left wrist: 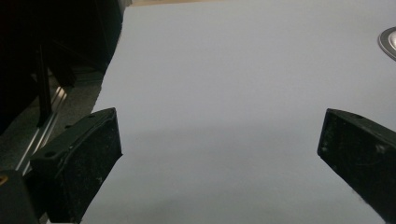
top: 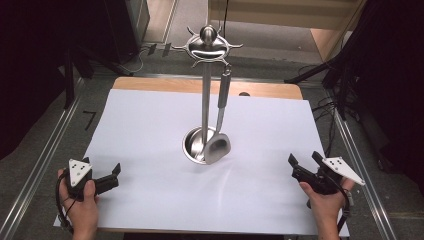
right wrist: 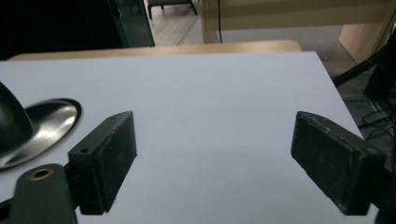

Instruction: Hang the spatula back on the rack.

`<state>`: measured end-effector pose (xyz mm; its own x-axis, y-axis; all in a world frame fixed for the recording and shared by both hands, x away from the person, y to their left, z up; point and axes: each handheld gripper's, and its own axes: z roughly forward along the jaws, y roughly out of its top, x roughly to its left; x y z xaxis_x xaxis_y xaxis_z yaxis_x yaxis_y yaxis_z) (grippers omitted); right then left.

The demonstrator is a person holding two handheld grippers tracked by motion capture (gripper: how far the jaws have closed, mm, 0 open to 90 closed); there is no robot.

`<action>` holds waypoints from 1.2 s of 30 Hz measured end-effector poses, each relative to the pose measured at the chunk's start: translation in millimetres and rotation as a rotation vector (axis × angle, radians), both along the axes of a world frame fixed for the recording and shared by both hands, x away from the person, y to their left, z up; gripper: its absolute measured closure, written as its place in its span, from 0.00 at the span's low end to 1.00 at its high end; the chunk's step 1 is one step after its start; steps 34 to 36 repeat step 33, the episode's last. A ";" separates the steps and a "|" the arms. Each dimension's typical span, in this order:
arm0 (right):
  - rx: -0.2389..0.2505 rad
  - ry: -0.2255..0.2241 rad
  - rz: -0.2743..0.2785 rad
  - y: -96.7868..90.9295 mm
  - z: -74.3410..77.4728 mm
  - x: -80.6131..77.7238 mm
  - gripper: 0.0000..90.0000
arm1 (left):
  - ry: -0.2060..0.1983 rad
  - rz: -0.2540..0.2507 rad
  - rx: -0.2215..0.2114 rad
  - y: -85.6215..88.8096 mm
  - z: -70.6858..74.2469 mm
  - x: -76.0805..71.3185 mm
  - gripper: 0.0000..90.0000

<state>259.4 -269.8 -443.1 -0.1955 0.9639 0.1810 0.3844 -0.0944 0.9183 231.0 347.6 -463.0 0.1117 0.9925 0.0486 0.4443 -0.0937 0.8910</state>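
A steel utensil stand (top: 205, 95) rises from a round base (top: 191, 145) in the middle of the white sheet (top: 150, 120). A steel ladle (top: 223, 100) hangs from a hook at the stand's top, its bowl (top: 217, 148) down by the base. My left gripper (top: 116, 176) rests near the front left of the sheet, open and empty; in the left gripper view (left wrist: 219, 135) the base's rim (left wrist: 390, 42) shows at the far right. My right gripper (top: 303, 160) is held at the front right, open and empty (right wrist: 215, 130), with the base (right wrist: 49, 123) and ladle bowl (right wrist: 11, 123) to its left.
The wooden table edge (top: 260, 89) shows behind the sheet. Metal rails (top: 45, 160) run along both sides of the table. Dark stands and cables (top: 345, 75) crowd the floor to the right and left.
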 end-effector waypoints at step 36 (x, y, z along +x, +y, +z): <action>-0.088 0.135 -0.109 -56.7 -28.7 -43.4 0.17 | -0.006 0.004 -0.006 1.0 0.1 -0.4 0.00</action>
